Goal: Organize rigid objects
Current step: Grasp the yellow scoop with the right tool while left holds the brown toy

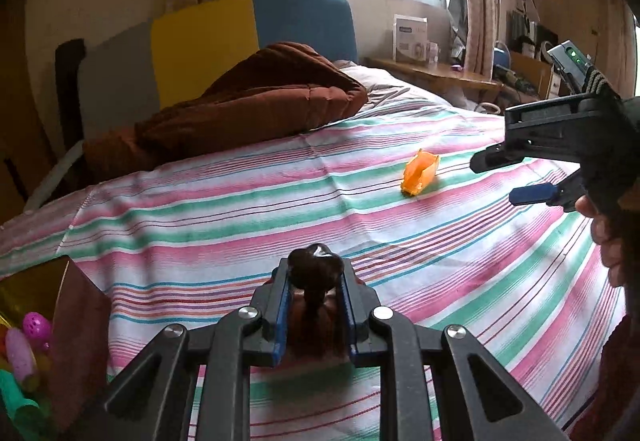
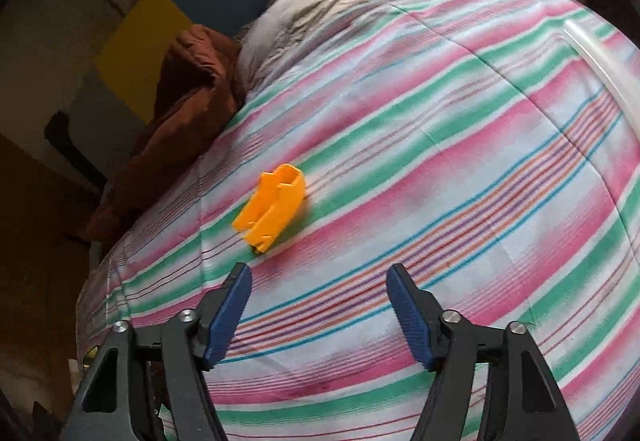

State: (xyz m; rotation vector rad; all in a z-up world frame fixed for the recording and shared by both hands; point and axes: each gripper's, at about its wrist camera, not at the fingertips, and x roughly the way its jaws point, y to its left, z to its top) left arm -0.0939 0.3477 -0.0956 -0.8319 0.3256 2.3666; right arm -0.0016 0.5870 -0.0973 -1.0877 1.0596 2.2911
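My left gripper [image 1: 315,273] is shut on a dark brown toy piece [image 1: 316,267] and holds it above the striped bed sheet [image 1: 224,201]. An orange plastic toy piece [image 1: 420,172] lies on the sheet further off, to the right. My right gripper [image 1: 492,179] shows at the right edge of the left wrist view, open, just right of the orange piece. In the right wrist view the right gripper [image 2: 318,281] is open and empty, and the orange piece [image 2: 272,207] lies a little ahead and left of its left fingertip.
A box [image 1: 76,329] with pink and green toys [image 1: 28,345] stands at the lower left by the bed. A brown blanket [image 1: 248,101] is bunched at the bed's head. A wooden desk [image 1: 440,75] with clutter stands under the window.
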